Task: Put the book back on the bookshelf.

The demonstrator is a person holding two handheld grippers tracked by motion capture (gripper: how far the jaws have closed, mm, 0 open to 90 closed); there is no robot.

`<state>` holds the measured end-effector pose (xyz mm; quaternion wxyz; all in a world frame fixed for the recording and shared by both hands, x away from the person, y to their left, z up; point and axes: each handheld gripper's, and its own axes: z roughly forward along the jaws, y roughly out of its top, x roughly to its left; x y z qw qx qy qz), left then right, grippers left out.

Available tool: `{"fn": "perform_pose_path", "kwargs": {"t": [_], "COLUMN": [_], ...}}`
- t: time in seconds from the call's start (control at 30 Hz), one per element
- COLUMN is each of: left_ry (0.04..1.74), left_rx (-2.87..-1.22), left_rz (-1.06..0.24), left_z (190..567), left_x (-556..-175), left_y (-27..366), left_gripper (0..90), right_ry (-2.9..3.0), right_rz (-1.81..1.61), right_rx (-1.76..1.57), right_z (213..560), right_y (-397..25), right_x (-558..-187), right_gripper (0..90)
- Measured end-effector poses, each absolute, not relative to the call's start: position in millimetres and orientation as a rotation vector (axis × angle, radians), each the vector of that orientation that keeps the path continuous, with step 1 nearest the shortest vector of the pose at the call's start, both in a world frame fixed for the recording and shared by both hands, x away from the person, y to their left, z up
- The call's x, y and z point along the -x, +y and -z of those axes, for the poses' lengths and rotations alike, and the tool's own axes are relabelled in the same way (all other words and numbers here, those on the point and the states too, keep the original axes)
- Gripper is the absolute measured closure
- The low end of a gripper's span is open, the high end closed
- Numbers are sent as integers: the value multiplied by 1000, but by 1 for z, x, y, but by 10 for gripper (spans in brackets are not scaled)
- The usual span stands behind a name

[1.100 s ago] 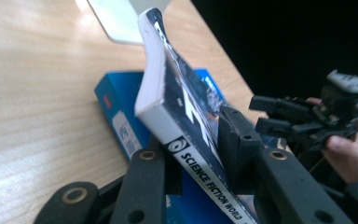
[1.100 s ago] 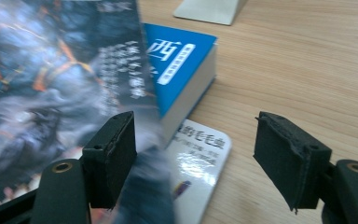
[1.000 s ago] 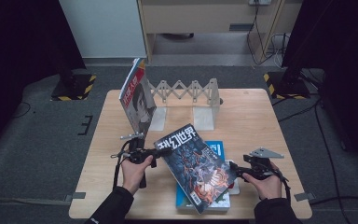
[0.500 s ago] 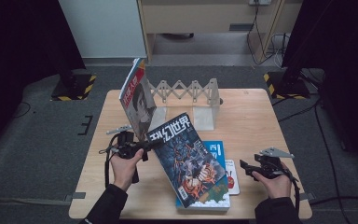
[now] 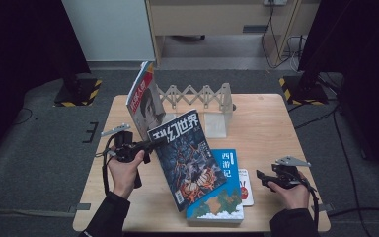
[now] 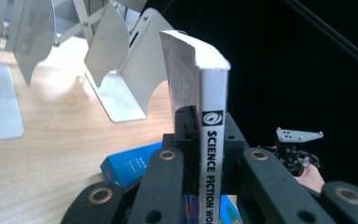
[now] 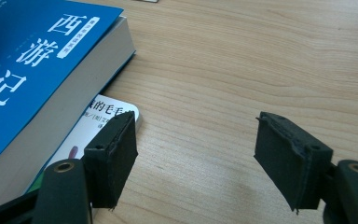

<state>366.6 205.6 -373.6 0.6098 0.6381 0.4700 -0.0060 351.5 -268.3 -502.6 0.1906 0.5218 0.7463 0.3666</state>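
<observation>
One magazine (image 5: 187, 158) edge-clamped, tabletop (image 5: 271, 128) beyond.

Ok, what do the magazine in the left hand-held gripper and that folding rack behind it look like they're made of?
The magazine looks like paper with a glossy printed cover: its white page edges and its spine show between the jaws of the left hand-held gripper. The folding rack looks like thin sheet metal, matte pale grey or white, with riveted crossing strips.

A blue book (image 5: 223, 187) lies flat on the wooden desk (image 5: 276, 128), resting on a thin white booklet (image 5: 246, 186) that pokes out along its right edge. Behind them stands a white accordion book rack (image 5: 202, 98), with a red-topped magazine (image 5: 143, 98) leaning upright against its left end. Yellow-and-black striped bases (image 5: 79, 91) sit on the grey floor.
</observation>
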Motion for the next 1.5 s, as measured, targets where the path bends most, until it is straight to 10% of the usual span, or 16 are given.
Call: {"fn": "perform_pose_path", "kwargs": {"t": [0.7,1.5], "left_ry": [1046,1217], "left_rx": [-1530,-1452], "left_rz": [-436,-679], "left_z": [293,305], "left_x": [-368,-422], "left_y": [213,211], "left_gripper": [822,822], "right_ry": [2087,2097], "right_rz": [-1016,-1007], "right_rx": [-1472,-1470], "right_z": [504,508], "right_y": [-272,-272], "right_x": [-353,-356], "right_gripper": [298,300]}}
